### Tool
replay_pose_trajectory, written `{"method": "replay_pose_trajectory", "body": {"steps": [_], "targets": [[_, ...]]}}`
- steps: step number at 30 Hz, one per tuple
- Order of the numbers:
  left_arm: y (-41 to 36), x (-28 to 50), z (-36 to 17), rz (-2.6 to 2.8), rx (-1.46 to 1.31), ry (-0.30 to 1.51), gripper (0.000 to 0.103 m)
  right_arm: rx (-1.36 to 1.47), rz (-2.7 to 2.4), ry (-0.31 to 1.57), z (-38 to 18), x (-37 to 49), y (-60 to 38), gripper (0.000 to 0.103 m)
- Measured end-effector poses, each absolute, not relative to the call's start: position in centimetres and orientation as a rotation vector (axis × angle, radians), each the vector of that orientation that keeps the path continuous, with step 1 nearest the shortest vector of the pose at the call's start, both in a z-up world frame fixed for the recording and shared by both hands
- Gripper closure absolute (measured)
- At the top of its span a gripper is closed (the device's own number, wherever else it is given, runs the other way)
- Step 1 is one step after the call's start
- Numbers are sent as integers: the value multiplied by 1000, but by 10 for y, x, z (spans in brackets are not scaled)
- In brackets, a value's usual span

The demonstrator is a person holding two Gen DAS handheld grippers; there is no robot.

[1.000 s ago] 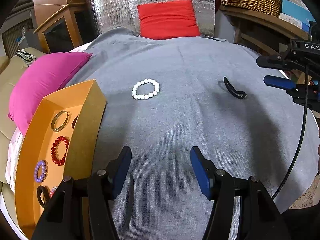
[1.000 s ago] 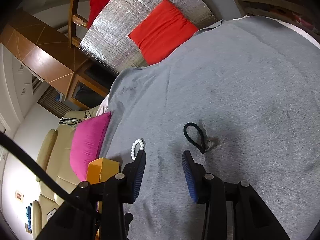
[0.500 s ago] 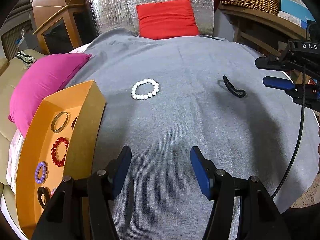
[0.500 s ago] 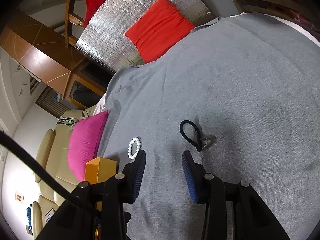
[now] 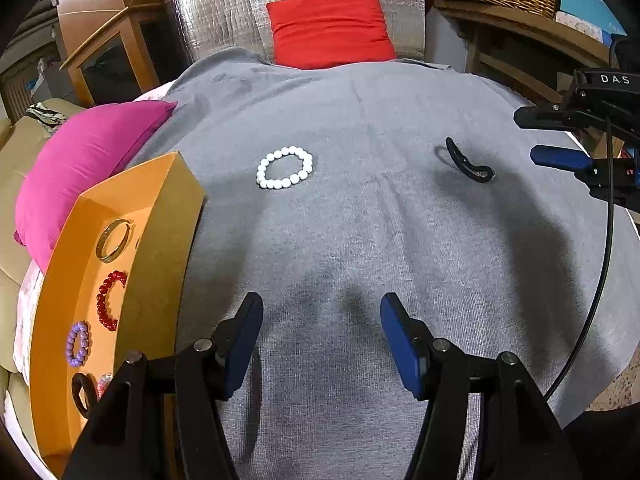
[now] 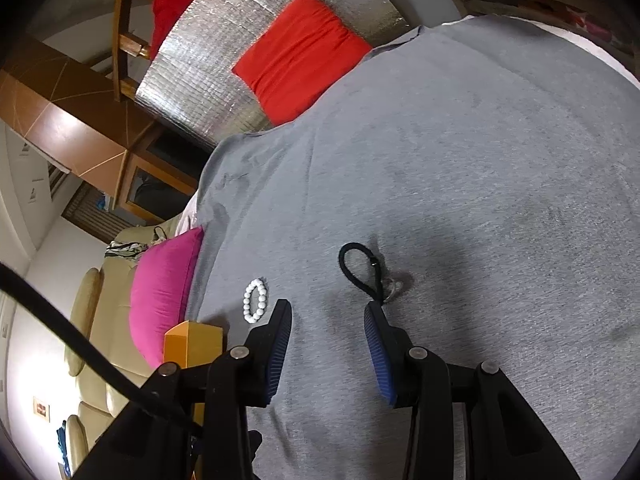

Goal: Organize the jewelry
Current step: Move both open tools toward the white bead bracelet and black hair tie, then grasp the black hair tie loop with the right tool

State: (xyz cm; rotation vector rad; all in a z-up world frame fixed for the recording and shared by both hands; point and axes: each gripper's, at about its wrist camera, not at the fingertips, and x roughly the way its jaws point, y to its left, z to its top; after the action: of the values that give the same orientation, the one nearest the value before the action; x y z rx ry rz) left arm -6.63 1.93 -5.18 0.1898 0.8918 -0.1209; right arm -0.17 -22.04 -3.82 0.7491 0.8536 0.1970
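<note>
Grey cloth (image 5: 360, 240) covers the surface; left gripper (image 5: 322, 312) hovers over it spread wide, gripping nothing. Right gripper (image 6: 327, 314) also spread, empty, with the black cord bracelet (image 6: 360, 276) just ahead of its right fingertip. White bead bracelet (image 5: 285, 167) lies mid-cloth. Orange tray (image 5: 160, 248) at left holds gold bangle (image 5: 114, 239), red (image 5: 107, 300) and purple (image 5: 77, 343) bead bracelets.

Bare grey cloth (image 5: 360, 240) between white bead bracelet (image 5: 285, 167) and black cord loop (image 6: 362, 276); orange tray (image 5: 160, 248) wall blocks left.
</note>
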Motion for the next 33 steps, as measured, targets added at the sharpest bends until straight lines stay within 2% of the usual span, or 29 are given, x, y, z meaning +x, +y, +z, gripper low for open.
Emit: {"method": "replay_pose_trajectory", "body": {"steps": [29, 30, 32, 33], "targets": [[13, -53, -82, -143, 226, 997, 41, 818, 105, 937, -61, 20, -239, 62], [14, -52, -82, -145, 219, 999, 40, 822, 98, 941, -63, 22, -240, 62], [15, -50, -83, -130, 216, 997, 28, 831, 85, 953, -68, 26, -242, 62], [16, -49, -85, -120, 215, 998, 26, 835, 81, 962, -71, 29, -242, 62]]}}
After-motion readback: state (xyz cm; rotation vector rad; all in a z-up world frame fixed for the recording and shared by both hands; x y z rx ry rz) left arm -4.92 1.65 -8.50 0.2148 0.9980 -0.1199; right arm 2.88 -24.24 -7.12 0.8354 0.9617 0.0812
